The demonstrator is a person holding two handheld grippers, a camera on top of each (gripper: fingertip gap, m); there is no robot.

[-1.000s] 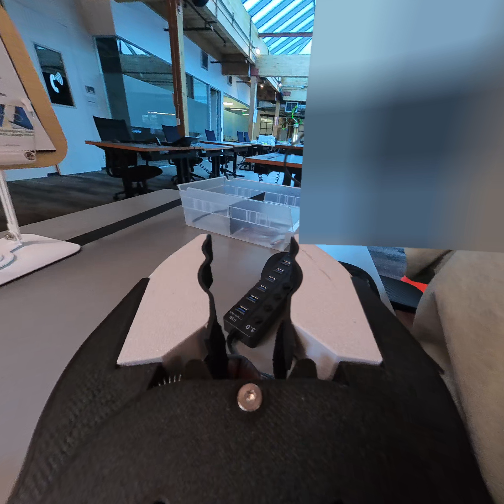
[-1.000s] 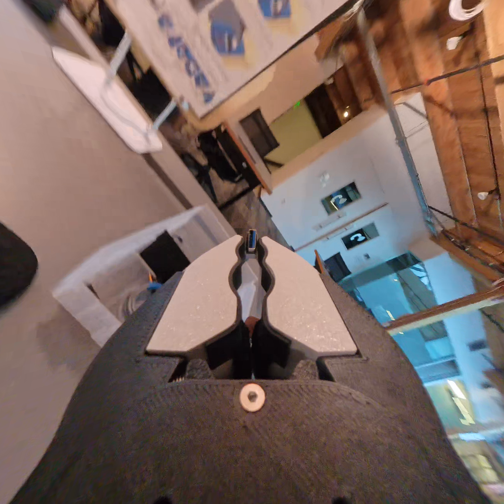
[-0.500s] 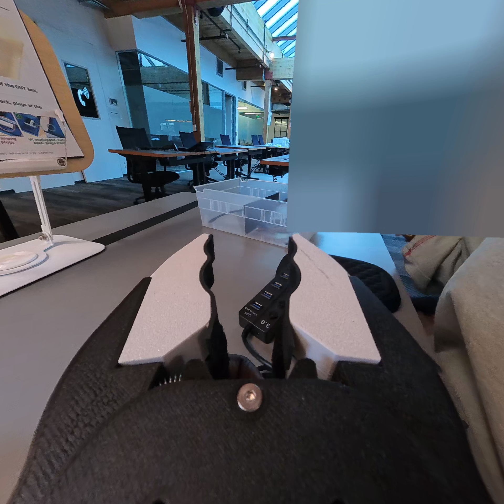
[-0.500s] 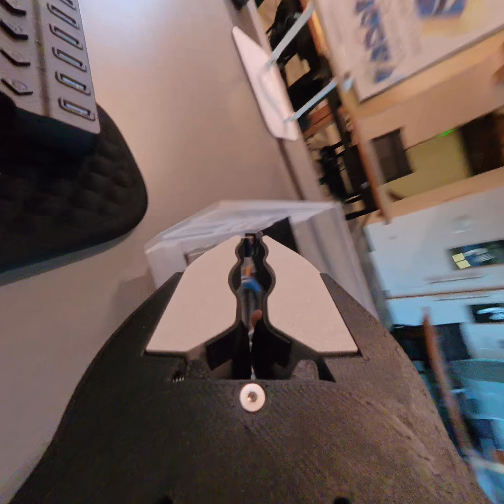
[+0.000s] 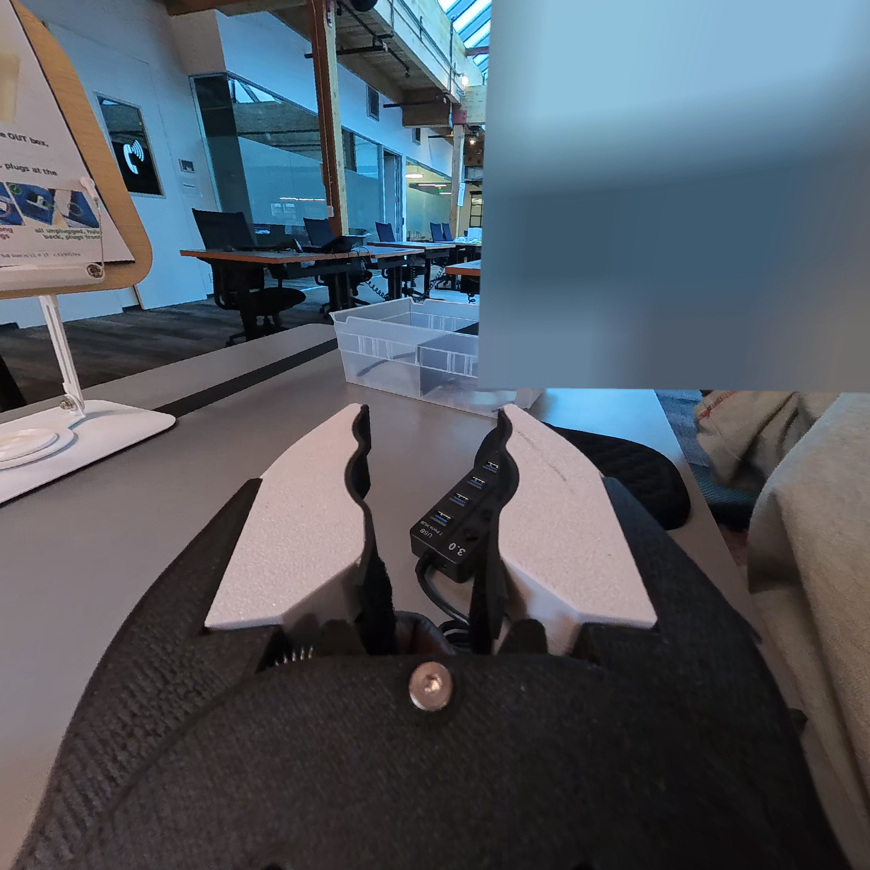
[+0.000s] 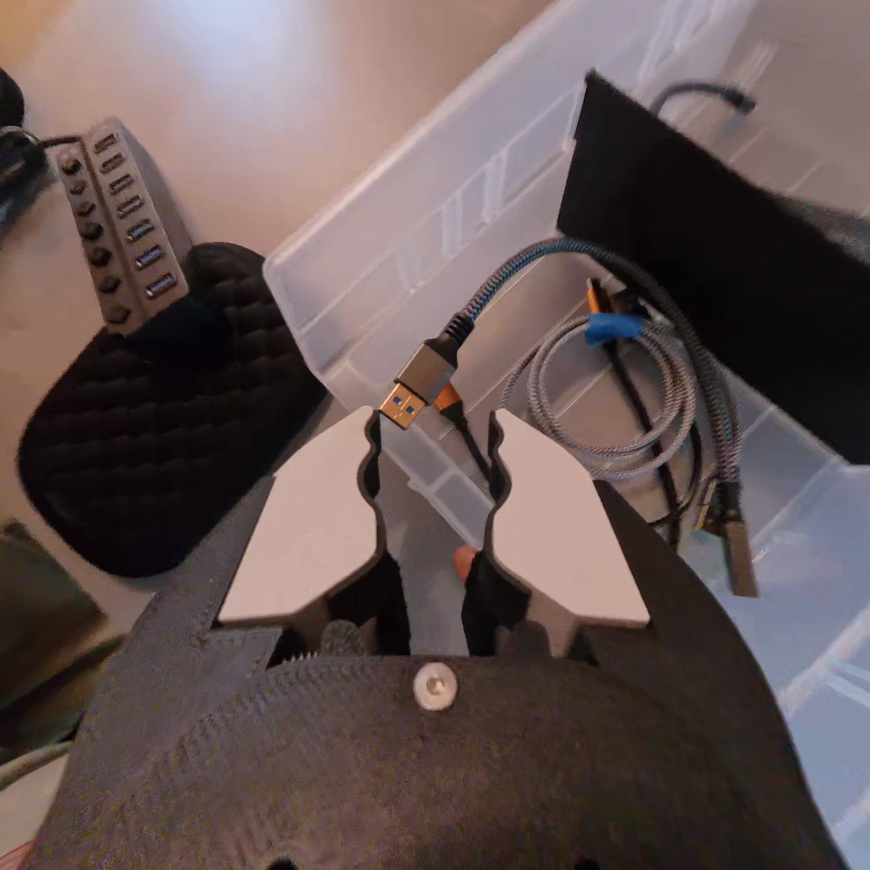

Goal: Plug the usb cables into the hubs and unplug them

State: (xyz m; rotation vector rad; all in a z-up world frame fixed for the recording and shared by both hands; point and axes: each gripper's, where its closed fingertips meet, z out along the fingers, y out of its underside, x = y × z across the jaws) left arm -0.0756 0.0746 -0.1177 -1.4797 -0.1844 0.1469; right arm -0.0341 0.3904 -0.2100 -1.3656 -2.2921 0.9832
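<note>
In the left wrist view a black USB hub (image 5: 463, 513) lies on the grey table (image 5: 141, 518) between my left gripper's (image 5: 431, 412) open fingers. It lies close to the right finger, and the left pad stands clear of it. In the right wrist view my right gripper (image 6: 433, 414) is open over a clear bin (image 6: 376, 263). A grey USB plug (image 6: 414, 390) on a braided cable hangs free just beyond the left fingertip, with neither pad pressing on it. A silver hub (image 6: 124, 221) rests on a black pad (image 6: 155, 409) to the left.
The bin holds a coiled grey cable (image 6: 612, 400) with blue tape, other cables and a black divider (image 6: 706, 263). The left wrist view shows the bin (image 5: 390, 343) ahead, a sign stand (image 5: 70, 414) at left, the black pad (image 5: 635, 466) and a person's clothing (image 5: 809, 565) at right. Left tips to right tips: about 35 cm. The silver hub (image 6: 124, 221) is about 15 cm from my left fingertips.
My right gripper, shut on the USB plug before, swung over the clear bin and opened, and the plug left its grasp. My left gripper stayed open around the black hub and shifted slightly.
</note>
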